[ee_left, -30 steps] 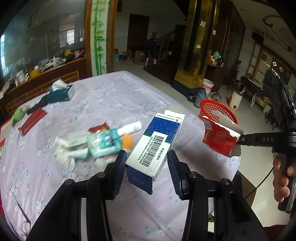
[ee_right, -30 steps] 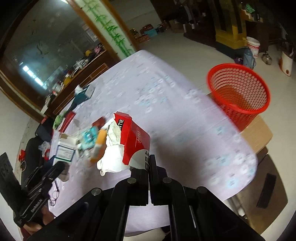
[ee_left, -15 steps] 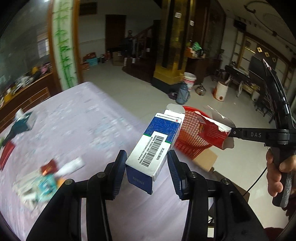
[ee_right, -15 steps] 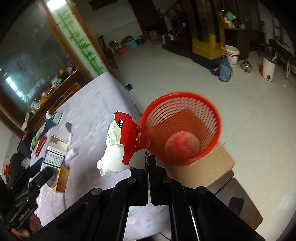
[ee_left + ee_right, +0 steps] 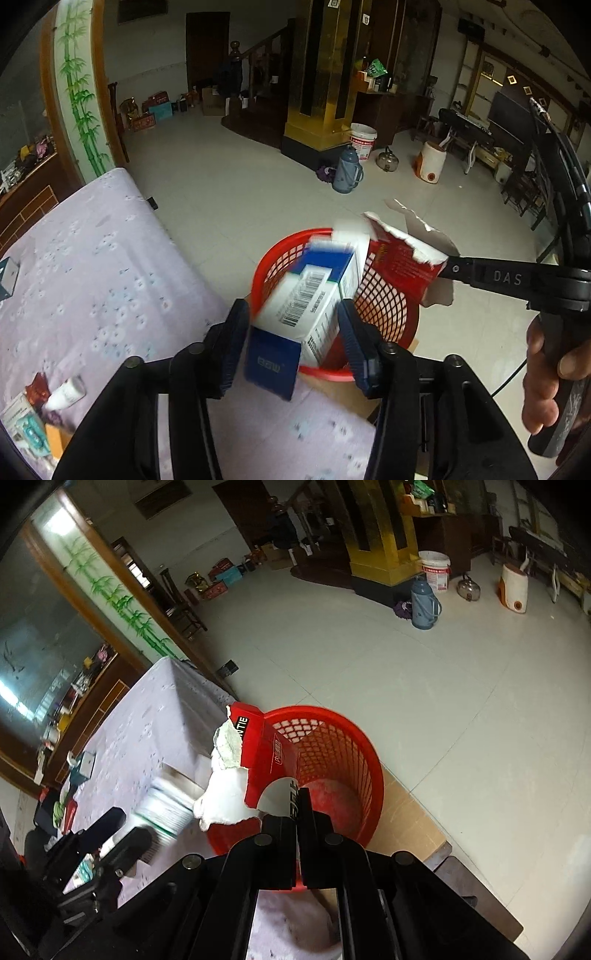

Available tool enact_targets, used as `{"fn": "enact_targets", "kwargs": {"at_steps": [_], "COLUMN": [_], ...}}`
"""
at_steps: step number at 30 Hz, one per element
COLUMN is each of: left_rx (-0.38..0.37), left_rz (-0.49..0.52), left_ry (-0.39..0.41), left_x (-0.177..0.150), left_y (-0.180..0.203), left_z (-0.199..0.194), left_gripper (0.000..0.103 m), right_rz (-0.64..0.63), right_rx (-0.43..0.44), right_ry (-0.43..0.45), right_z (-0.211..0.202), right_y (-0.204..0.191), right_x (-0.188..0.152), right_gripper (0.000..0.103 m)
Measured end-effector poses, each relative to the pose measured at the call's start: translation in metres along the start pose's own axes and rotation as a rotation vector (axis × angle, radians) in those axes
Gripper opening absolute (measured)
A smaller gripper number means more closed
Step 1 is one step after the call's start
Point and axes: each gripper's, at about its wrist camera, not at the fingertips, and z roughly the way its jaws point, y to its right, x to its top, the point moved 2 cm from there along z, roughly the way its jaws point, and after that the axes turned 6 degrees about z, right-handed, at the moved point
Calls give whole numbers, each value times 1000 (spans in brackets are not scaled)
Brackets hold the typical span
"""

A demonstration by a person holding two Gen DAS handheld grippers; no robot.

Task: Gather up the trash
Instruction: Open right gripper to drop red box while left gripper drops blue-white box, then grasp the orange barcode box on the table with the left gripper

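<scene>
A blue and white barcoded box (image 5: 306, 295) is blurred and tilted between the spread fingers of my left gripper (image 5: 293, 321), which is open; the box is slipping forward over the red mesh basket (image 5: 280, 243). My right gripper (image 5: 297, 812) is shut on a torn red carton (image 5: 258, 749), held above the rim of the basket (image 5: 332, 746). In the left wrist view that carton (image 5: 402, 258) hangs from the right gripper (image 5: 456, 267) over the basket's right side. The falling box (image 5: 166, 808) appears as a smear in the right wrist view.
The table with a lilac flowered cloth (image 5: 92, 277) ends just before the basket. Leftover tubes and packets (image 5: 55, 398) lie at its near left. The basket stands on a cardboard sheet (image 5: 406, 819). A thermos (image 5: 347, 168), bucket and kettle sit on the tiled floor beyond.
Both grippers swung from over the table to above the basket. The left fingers have parted and the box has started sliding out. The right gripper still grips the red carton.
</scene>
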Motion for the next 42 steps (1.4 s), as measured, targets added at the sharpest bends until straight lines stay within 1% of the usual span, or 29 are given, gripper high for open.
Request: {"fn": "enact_targets", "kwargs": {"at_steps": [1,2,4,5,6,9,11,13,14,15,20,24,28,31,34,36,38,42], "left_rx": [7,19,22,21,19,24,48,73,80,96,171,237,278,290,314,319,340,346], "left_rz": [3,5,-2,-9,-17,-38,-48,-66,-83,-98,-185,-250,-309,-355,-387,-405,-415,-397], "left_ry": [2,4,9,8,4,-4,-1,-6,-8,-9,-22,-44,-65,-73,-74,-86,-107,-143], "left_x": [3,5,7,7,5,-1,-11,-23,-31,-39,-80,-122,-165,-194,-218,-231,-246,-254], "left_y": [1,2,3,3,2,-5,-12,-21,-26,-31,-60,-86,-115,-138,-157,-167,-182,-197], "left_z": [2,4,4,3,1,-6,-17,-28,-35,-42,-74,-100,-125,-146,-168,-174,-179,-176], "left_gripper": [64,70,70,70,70,70,70,70,70,70,70,70,70,70,70,70,70,70], "right_rz": [2,1,1,-2,-7,-32,-56,-96,-125,-150,-297,-395,-385,-380,-397,-419,-427,-434], "right_rx": [-3,1,5,6,11,5,15,25,30,39,92,132,153,159,144,144,139,132], "right_ry": [-1,-2,-2,-1,0,1,-4,-10,-16,-20,-80,-129,-149,-191,-235,-255,-253,-261], "right_z": [3,6,9,9,8,7,4,1,-1,-1,2,8,11,14,20,22,22,21], "right_y": [1,2,3,3,3,-2,-9,-20,-28,-36,-86,-117,-138,-156,-175,-187,-196,-206], "right_x": [3,7,12,13,14,13,8,0,-7,-14,-64,-102,-133,-162,-191,-211,-226,-247], "right_gripper": [3,6,13,19,21,23,24,33,40,44,45,45,45,46,50,50,51,53]}}
